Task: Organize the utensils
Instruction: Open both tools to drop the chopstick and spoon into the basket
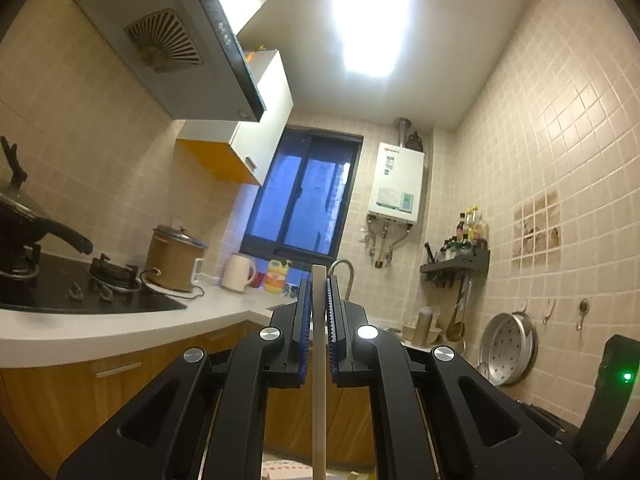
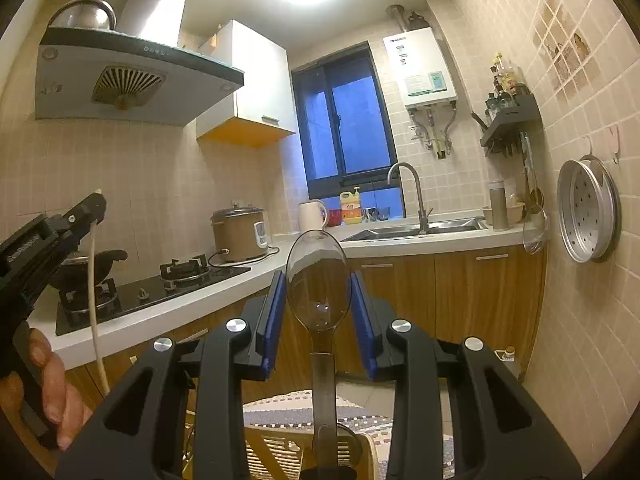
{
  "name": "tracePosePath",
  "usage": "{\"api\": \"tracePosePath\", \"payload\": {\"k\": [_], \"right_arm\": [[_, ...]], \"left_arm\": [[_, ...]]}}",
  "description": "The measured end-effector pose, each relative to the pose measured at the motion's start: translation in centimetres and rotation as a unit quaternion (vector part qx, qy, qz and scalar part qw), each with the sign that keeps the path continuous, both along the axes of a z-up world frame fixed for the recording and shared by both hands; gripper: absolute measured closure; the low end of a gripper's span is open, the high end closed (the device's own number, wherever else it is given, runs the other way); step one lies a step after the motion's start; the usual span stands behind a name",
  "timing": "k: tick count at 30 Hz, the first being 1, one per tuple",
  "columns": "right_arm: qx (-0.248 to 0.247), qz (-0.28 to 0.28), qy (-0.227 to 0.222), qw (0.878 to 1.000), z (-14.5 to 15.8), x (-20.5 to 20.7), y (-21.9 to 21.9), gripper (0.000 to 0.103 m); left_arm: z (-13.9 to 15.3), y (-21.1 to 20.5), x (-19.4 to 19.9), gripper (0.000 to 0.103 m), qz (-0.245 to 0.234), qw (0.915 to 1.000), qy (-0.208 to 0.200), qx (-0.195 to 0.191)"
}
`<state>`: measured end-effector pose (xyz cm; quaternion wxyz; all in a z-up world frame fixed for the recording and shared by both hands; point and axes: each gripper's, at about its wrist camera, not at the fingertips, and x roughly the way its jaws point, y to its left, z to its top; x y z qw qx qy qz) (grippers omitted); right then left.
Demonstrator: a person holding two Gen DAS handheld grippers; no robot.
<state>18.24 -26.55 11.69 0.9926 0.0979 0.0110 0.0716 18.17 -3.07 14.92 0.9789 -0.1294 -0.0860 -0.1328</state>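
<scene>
The chopstick (image 1: pixel 319 360) is pale cream, and the spoon (image 2: pixel 318 280) is smoky, see-through grey-brown. Both grippers are black with blue pads on their fingers (image 1: pixel 306 320) and silver round bolts. The wall tiles (image 1: pixel 560 140) are beige squares with pale grout, a few bearing a brown picture pattern. The tabletop (image 2: pixel 312 258) is white over orange-brown wood-grain cabinets (image 2: pixel 460 280). The hob (image 1: pixel 80 300) is glossy black, the rice cooker (image 2: pixel 240 236) tan, the kettle (image 2: pixel 312 216) cream, the bottle (image 2: pixel 351 208) yellow. The window (image 2: pixel 344 120) glows deep blue in a dark frame. The steamer tray (image 2: pixel 588 210) is silver, dotted with holes. The rug (image 2: pixel 280 412) is checked blue, brown and white.
</scene>
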Motion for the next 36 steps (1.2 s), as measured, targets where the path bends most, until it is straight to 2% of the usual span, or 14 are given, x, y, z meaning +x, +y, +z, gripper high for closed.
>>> {"api": "tracePosePath", "payload": {"k": [7, 13, 16, 23, 24, 25, 29, 31, 36], "right_arm": [[-0.021, -0.011, -0.006, 1.000, -0.9, -0.2, 0.5, 0.074], [-0.019, -0.011, -0.005, 1.000, -1.2, -0.5, 0.6, 0.074], [-0.017, -0.010, 0.001, 1.000, -1.3, -0.4, 0.5, 0.074], [-0.017, -0.001, 0.029, 0.999, -2.0, -1.4, 0.3, 0.073], [-0.019, 0.001, 0.033, 0.999, -2.0, -1.8, 0.3, 0.073], [-0.021, 0.003, 0.037, 0.999, -2.1, -2.1, 0.3, 0.071], [-0.028, 0.003, 0.049, 0.998, -2.1, -3.9, 0.3, 0.070], [-0.032, 0.004, 0.061, 0.998, -2.0, -5.1, 0.2, 0.064], [-0.021, -0.003, 0.091, 0.996, -2.2, -8.3, -0.7, 0.063]], "left_arm": [[-1.5, 0.1, 0.7, 0.097, 0.001, 0.9999, 0.016, -0.003], [-2.5, -0.6, -0.2, 0.097, 0.010, 0.9995, 0.017, 0.026], [-3.2, -0.8, -0.4, 0.097, 0.011, 0.9988, 0.028, 0.039], [-4.6, -0.2, -1.2, 0.097, 0.002, 0.9971, 0.065, 0.040], [-4.7, 0.0, -1.4, 0.091, 0.001, 0.9966, 0.073, 0.040], [-4.8, 0.3, -1.6, 0.080, -0.001, 0.9960, 0.081, 0.038], [-5.2, 1.2, -2.9, 0.075, -0.014, 0.9930, 0.111, 0.035], [-5.3, 1.6, -3.7, 0.070, -0.020, 0.9913, 0.126, 0.033], [-6.1, 2.3, -6.6, 0.058, -0.030, 0.9827, 0.178, 0.040]]}}
